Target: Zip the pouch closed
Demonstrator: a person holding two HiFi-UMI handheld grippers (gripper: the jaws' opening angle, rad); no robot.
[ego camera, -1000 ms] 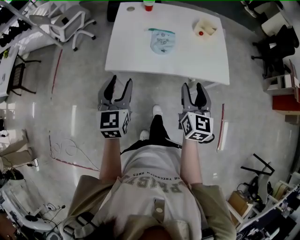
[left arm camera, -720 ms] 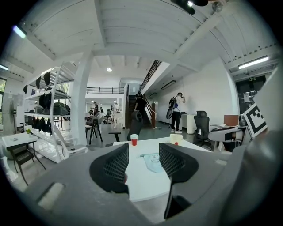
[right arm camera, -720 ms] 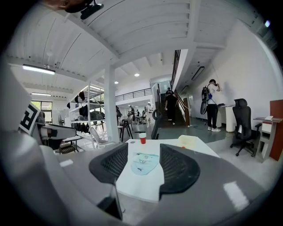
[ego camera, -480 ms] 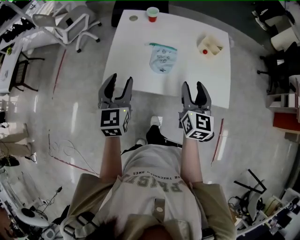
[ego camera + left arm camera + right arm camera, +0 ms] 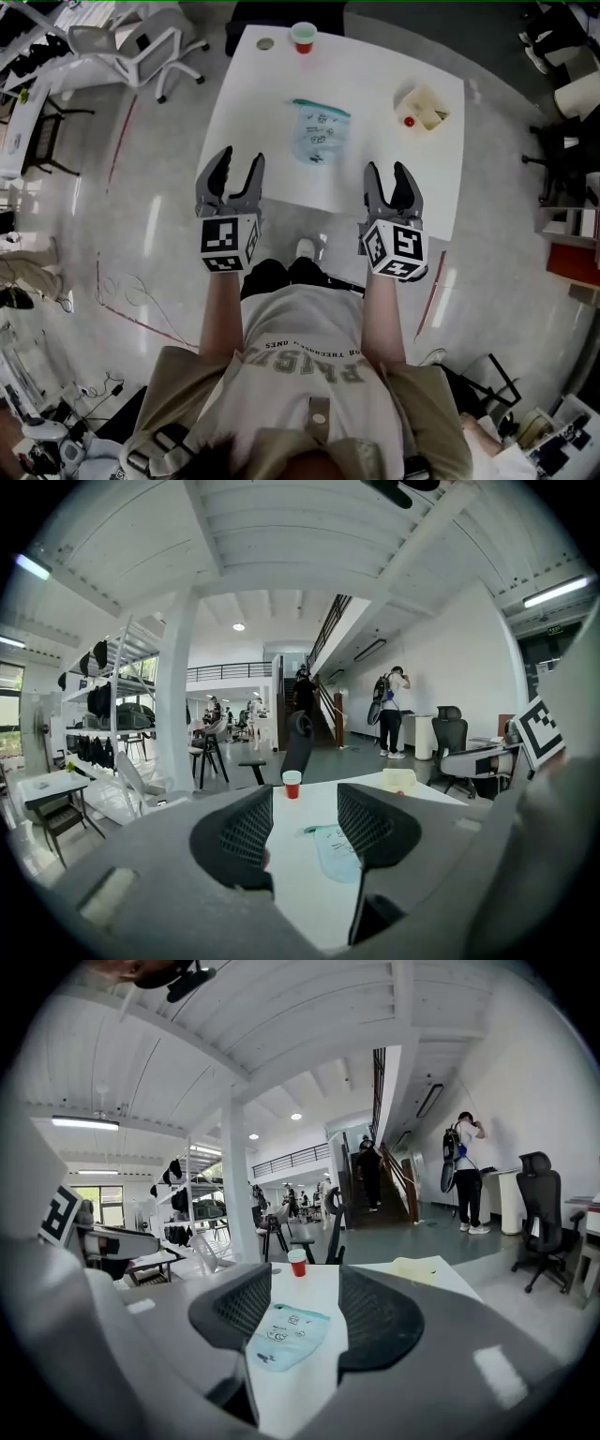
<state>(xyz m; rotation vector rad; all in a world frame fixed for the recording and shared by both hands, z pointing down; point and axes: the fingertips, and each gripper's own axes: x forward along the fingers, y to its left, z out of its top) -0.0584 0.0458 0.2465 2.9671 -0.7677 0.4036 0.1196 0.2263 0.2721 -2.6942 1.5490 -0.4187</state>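
left gripper [image 5: 238, 169] first: jaws apart, nothing between them, held up at the near left corner of the table [image 5: 375, 159]. its own view [image 5: 305, 829] confirms it, two mesh pads spread wide with only tabletop showing in the gap. right gripper [image 5: 388, 184] matches: jaws apart, empty, up at the table's near edge on the right side. its view [image 5: 305, 1314] shows the same open gap. each gripper shows its marker cube toward the person in the head view, and the two are well apart from each other, level, both pointing forward.

out ahead lies the pouch [image 5: 317, 131], flat on the white table near its middle, well apart from both grippers and roughly between their lines. it is pale blue and see-through, with a teal strip along its far edge. the left gripper view catches it [image 5: 337, 851] through the gap, close to the right jaw; the right gripper view has it [image 5: 286, 1333] through the gap, nearer the left jaw. whether the zip is open or shut, cannot tell from here.

further back, a red cup [image 5: 303, 37] stands at the far edge, with a small round thing [image 5: 265, 43] just beside it. a cream box [image 5: 422, 108] sits toward the far right corner. off the table, a white chair [image 5: 141, 42] stands at the far left.
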